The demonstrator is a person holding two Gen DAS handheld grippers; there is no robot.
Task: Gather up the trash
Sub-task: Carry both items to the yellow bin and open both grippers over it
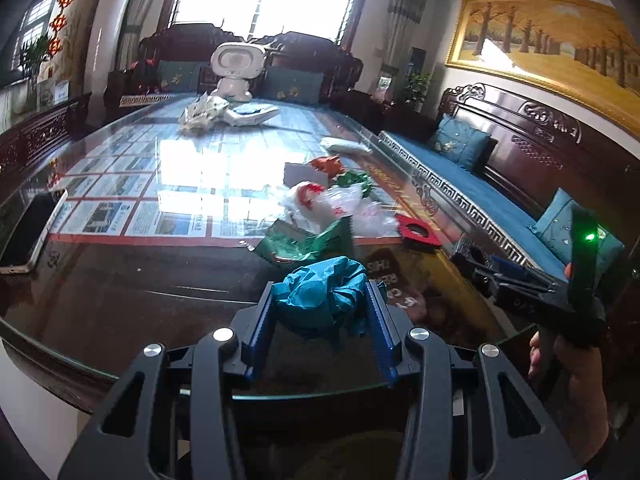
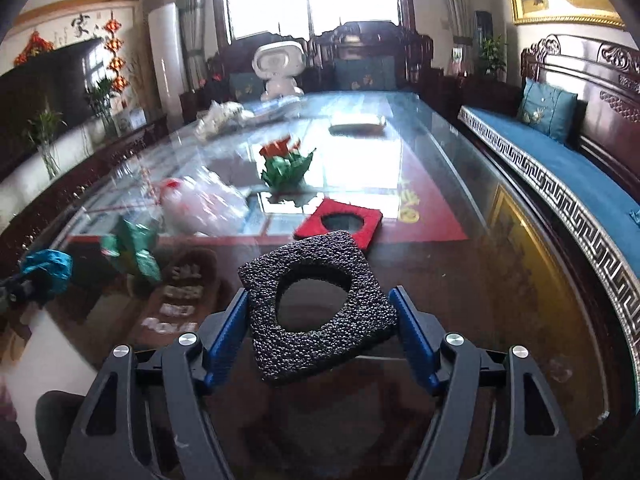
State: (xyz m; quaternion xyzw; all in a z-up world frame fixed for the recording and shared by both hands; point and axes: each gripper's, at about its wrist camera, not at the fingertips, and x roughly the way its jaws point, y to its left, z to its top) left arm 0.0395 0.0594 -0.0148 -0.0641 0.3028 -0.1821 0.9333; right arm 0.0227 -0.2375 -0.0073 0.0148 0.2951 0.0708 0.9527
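Foam square (image 2: 320,308), black, coarse-grained, with a round hole through its middle: sits between the blue pads of the right gripper (image 2: 320,304), both pads against its side edges, lifted clear of the glass table (image 2: 460,280). No long axis to speak of; it lies tilted, one corner pointing away toward the red foam square (image 2: 340,222) still flat on the glass just beyond.

Crumpled teal wrapper (image 1: 324,292): clamped in the left gripper (image 1: 320,300), jaws roughly half closed on it, held just above the table's near edge. Shapeless wad, no clear direction; a loose tail hangs below.

Risks, as judged:
- Foam is gripped only by its edges; being soft, it may buckle or pivot out of the pads if swung.
- Wrapper's hanging tail may catch or let the wad slip loose.
- Green wrapper (image 1: 308,240) and clear plastic bag (image 1: 332,204) lie close by and light; a low pass could sweep them off the glass.
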